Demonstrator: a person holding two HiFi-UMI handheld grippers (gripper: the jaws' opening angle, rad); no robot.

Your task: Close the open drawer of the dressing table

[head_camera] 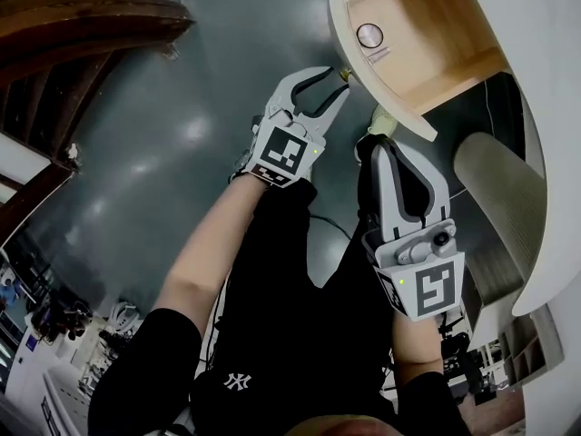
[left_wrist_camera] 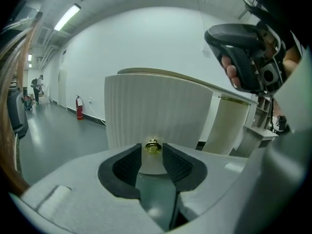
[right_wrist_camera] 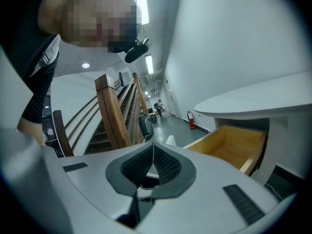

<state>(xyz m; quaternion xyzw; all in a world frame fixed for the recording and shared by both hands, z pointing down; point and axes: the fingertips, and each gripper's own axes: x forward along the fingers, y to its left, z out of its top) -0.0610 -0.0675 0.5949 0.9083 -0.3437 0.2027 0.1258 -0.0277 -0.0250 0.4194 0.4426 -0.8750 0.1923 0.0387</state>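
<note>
Drawer (head_camera: 436, 21) is open, sticking out from under the white dressing table top (head_camera: 545, 80). Bare pale wood inside, flat bottom and straight walls. The drawer front (left_wrist_camera: 158, 111) is white, curved and vertically ribbed, with a small round brass knob (left_wrist_camera: 153, 147) at centre. A ribbed off-white cylindrical leg (head_camera: 495, 189) stands beside the drawer.

In the drawer there's one small round disc-like item (head_camera: 369, 34) near the front wall and a small pale tag (head_camera: 378, 55) just beside it. Print on the tag is too small to read.

Left gripper (head_camera: 334, 82) is grey plastic with black ridged pads. Jaws are wide, with the knob sitting between the tips and a slim gap each side, so no clamp. Right gripper (head_camera: 381, 148) is just beside it, below the drawer front. Its jaws are closed tip to tip with nothing in them.

Each gripper has a cube with black-and-white square markers. Only legible mark is a white interlocked "NY" logo (head_camera: 238, 381) on the person's black clothing.

Floor (head_camera: 182, 107) is glossy grey. Dark wooden staircase (head_camera: 54, 44) is off to the side, and a red fire extinguisher (left_wrist_camera: 79, 107) stands down the corridor.
</note>
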